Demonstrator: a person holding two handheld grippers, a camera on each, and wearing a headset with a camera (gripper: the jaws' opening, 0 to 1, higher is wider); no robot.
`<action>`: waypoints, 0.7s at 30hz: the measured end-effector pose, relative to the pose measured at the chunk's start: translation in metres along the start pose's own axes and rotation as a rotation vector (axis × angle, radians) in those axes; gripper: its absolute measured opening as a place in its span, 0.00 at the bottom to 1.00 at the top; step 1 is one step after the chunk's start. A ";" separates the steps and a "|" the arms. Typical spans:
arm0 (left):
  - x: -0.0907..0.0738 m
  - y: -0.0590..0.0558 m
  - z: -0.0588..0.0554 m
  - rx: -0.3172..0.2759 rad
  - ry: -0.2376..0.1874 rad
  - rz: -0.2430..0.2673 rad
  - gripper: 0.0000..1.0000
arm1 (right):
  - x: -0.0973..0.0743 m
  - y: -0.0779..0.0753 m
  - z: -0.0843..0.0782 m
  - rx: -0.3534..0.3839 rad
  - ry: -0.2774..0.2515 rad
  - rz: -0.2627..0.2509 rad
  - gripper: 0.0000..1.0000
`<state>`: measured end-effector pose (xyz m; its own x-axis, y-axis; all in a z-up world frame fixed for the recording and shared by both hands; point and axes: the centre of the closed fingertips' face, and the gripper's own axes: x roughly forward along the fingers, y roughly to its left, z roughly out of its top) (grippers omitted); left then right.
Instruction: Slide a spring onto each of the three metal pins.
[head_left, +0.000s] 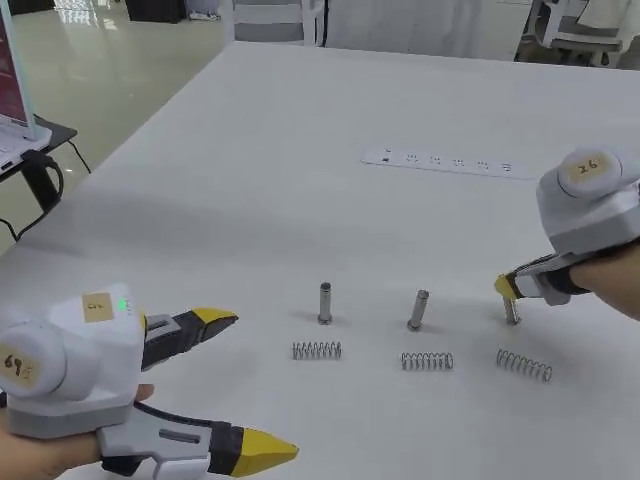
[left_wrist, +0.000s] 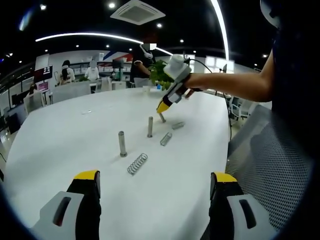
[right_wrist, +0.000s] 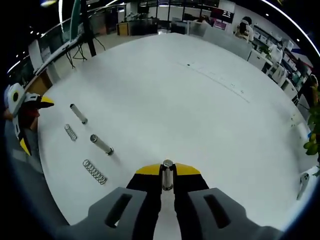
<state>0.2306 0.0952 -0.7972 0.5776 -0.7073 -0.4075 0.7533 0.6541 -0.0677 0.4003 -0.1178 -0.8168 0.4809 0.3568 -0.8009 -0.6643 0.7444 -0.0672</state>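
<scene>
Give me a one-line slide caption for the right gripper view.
Right tongs shut on a metal pin on the white table, with a spring and a second pin nearby.

Big white bench (head_left: 300, 160) is stretching way back here, with a white power strip (head_left: 440, 161) lying flat on it toward the far side. Glossy pale floor (head_left: 110, 60) is catching glare off to the left, and office chairs (head_left: 575, 30) are sitting past the far edge. Overhead, curved light strips (left_wrist: 90, 34) are glowing on a dark ceiling (left_wrist: 75, 15) near a square air vent (left_wrist: 138, 11). A grey mesh chair (left_wrist: 270, 145) is standing right beside the bench, and a leafy plant (left_wrist: 156, 77) is sitting at the far end.
</scene>
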 end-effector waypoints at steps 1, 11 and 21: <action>0.000 0.000 0.000 0.000 0.001 -0.002 0.88 | -0.002 0.001 -0.001 0.003 -0.002 -0.002 0.05; 0.000 -0.002 0.000 0.005 0.009 -0.005 0.87 | -0.014 0.002 -0.009 0.032 -0.014 -0.003 0.05; 0.000 -0.002 0.000 0.008 0.011 -0.004 0.87 | -0.017 0.001 -0.014 0.061 -0.020 0.009 0.06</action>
<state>0.2289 0.0936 -0.7974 0.5714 -0.7067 -0.4172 0.7578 0.6495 -0.0622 0.3836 -0.1313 -0.8111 0.4869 0.3738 -0.7894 -0.6324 0.7743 -0.0234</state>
